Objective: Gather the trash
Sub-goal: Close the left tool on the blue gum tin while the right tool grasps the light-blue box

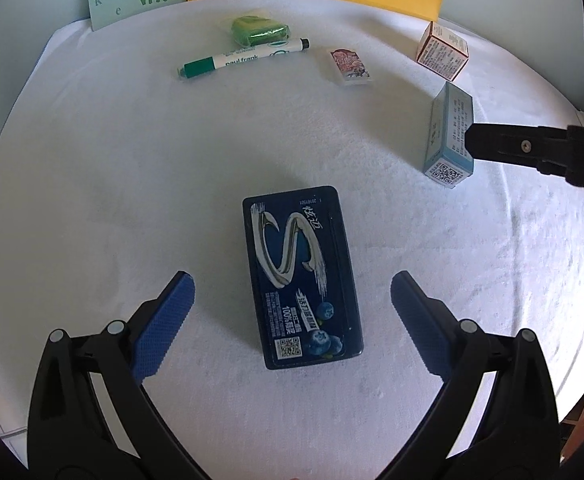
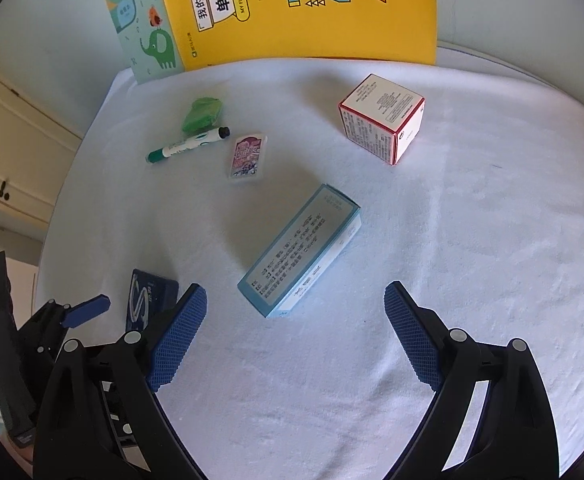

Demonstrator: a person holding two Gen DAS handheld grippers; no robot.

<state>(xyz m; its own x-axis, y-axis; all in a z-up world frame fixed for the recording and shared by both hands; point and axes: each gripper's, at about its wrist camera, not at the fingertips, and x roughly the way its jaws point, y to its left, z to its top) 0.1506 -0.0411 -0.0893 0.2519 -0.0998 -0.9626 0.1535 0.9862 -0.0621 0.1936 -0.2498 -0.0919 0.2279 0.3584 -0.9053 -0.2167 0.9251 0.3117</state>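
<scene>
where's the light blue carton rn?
Right wrist view: light blue carton lies flat on the white cloth, just ahead of the open jaws, between dark blue gum pack and red-trimmed box.

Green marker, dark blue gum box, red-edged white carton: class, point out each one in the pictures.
green marker (image 1: 240, 58): left wrist view, on its white labelled barrel.
dark blue gum box (image 1: 299, 276): left wrist view, on the printed top face.
red-edged white carton (image 2: 379, 120): right wrist view, near its front corner.

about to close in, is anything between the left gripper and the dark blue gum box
Nothing visible. The left gripper is open and the dark blue gum box lies flat on the white cloth between its fingers, neither pad touching it.
</scene>
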